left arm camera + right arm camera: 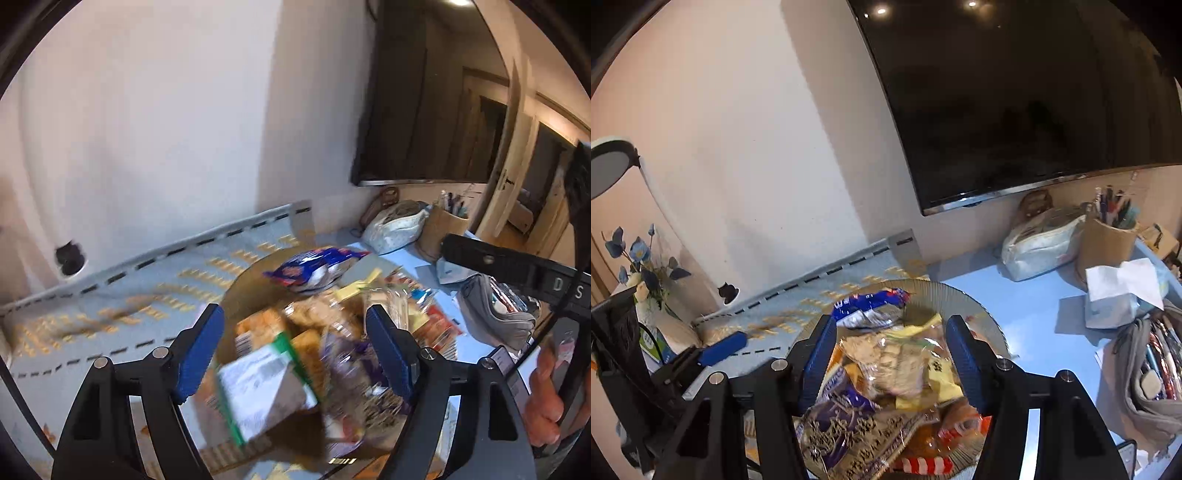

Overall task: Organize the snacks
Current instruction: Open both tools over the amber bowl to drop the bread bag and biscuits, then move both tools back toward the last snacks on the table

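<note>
A ribbed amber glass plate (982,314) on the blue table holds a pile of snack packets. A blue and silver packet (871,306) lies at its far side; it also shows in the left wrist view (314,267). A clear bag of biscuits (886,362) sits in the middle, and a purple packet (842,421) lies nearest. My right gripper (890,360) is open above the pile. My left gripper (295,350) is open above the plate (243,284), with a blurred white and green packet (266,391) between and below its fingers; I cannot tell if it touches them.
A patterned blue mat (110,317) covers the table's left part. A white pouch (1038,247), a pen holder (1104,247), a tissue pack (1119,295) and a grey pencil case (1152,373) stand at the right. A wall TV (1034,99) hangs behind. A flower vase (646,280) stands at the left.
</note>
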`<action>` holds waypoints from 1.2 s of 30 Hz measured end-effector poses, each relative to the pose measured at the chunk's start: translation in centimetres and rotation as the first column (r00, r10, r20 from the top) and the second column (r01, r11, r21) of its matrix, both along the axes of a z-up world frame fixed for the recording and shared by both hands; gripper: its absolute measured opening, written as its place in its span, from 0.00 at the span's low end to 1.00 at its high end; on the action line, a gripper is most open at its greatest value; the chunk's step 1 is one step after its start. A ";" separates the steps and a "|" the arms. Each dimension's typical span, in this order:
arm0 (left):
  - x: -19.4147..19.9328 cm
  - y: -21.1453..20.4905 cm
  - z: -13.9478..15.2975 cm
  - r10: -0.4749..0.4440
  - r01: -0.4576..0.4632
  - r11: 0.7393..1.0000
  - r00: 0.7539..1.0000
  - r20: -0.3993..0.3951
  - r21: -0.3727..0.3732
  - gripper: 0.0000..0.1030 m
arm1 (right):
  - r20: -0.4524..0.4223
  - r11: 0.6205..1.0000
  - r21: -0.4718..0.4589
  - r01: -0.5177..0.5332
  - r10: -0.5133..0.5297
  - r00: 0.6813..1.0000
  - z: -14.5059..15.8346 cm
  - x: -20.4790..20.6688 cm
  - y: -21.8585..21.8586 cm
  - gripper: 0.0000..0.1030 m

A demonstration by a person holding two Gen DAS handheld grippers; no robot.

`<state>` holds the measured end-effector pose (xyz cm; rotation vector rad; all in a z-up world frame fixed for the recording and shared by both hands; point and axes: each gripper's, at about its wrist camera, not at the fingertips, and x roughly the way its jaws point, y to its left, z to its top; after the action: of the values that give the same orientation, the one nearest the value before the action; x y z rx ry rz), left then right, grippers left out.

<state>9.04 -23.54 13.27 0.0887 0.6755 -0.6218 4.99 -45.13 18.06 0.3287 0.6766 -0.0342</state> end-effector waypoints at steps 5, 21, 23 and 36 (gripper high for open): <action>-0.5 4.7 0.9 0.071 -0.072 0.996 0.997 -0.017 -0.047 0.75 | -0.007 0.999 0.039 -0.009 0.009 1.000 -0.1 -1.6 1.0 0.58; -5.2 17.2 3.1 0.233 -0.226 0.970 0.968 0.088 -0.085 0.75 | -0.006 0.967 -0.070 -0.244 0.244 0.970 1.4 -6.4 15.4 0.59; -5.5 18.0 2.9 0.235 -0.229 0.971 0.967 0.095 -0.074 0.75 | -0.012 0.961 -0.083 -0.263 0.263 0.965 1.1 -6.9 17.2 0.59; 0.1 19.2 -4.9 0.099 -0.099 0.995 0.990 -0.100 0.008 0.46 | -0.139 0.999 0.007 -0.042 0.043 0.989 -10.0 -7.3 22.1 0.58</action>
<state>9.12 -4.32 8.34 0.0262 0.7733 -0.5323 -2.29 -23.01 8.08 0.3178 0.8222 -0.0150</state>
